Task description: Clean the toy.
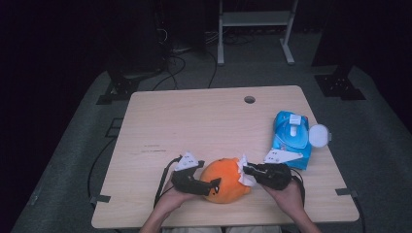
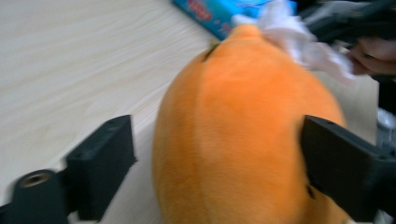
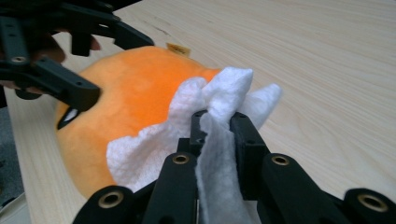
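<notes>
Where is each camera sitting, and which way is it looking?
High view: above the person's side, looking forward and down on the table; both forearms and hands show.
Left gripper view: rides the left tongs, looking along its open jaws, which straddle the orange plush toy.
Right gripper view: rides the right tongs, looking along its jaws shut on a white wipe pressed to the toy; the other hand's fingers show.
Both gripper views share the toy and the wipe.

Black grippers with brass-ringed screw holes, grey three-cornered plates and black cables.
</notes>
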Demonstrator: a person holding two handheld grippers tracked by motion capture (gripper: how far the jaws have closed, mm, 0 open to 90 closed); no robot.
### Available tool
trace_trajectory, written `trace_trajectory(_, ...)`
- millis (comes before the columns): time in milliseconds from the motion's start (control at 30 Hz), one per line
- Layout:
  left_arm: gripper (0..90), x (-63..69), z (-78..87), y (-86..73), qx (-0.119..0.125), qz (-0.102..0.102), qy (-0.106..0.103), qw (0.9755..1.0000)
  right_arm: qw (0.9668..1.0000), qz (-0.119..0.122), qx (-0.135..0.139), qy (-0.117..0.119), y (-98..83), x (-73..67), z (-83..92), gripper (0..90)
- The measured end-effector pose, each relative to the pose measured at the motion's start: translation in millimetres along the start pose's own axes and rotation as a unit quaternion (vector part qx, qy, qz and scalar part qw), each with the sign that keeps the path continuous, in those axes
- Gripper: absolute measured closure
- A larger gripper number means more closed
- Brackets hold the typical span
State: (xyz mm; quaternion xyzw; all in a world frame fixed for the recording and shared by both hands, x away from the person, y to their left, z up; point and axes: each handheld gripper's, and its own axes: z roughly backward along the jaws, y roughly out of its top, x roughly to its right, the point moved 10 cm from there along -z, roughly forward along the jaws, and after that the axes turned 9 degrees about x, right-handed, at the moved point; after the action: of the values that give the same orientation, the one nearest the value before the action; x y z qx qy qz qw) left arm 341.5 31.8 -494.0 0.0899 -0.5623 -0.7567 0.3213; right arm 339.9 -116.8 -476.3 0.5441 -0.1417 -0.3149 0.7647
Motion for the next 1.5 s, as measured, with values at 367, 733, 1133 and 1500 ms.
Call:
trace_trajectory(367,36.6,25.9,-0.9,26.6,0.059,-0.201,0.033,0.9772,0.999,-0.019,0.036,0.02,14.2,-5.4,-3.8,79.5)
trace_trajectory(733,29.7,28.4,1.1,16.2,0.044,-0.179,-0.005,0.9829,0.9993,0.0,0.037,0.0,16.1,3.9,-6.3,79.5)
trace_trajectory(1133,32.2,27.2,-4.6,11.5,0.019,-0.171,0.013,0.985,0.9988,0.011,0.043,0.019,22.0,-11.8,-11.9,80.0)
trace_trajectory(1500,12.7,24.6,-0.2,18.6,0.034,-0.105,0.003,0.9938,0.9996,-0.015,0.021,0.011,8.3,5.7,0.8,80.3)
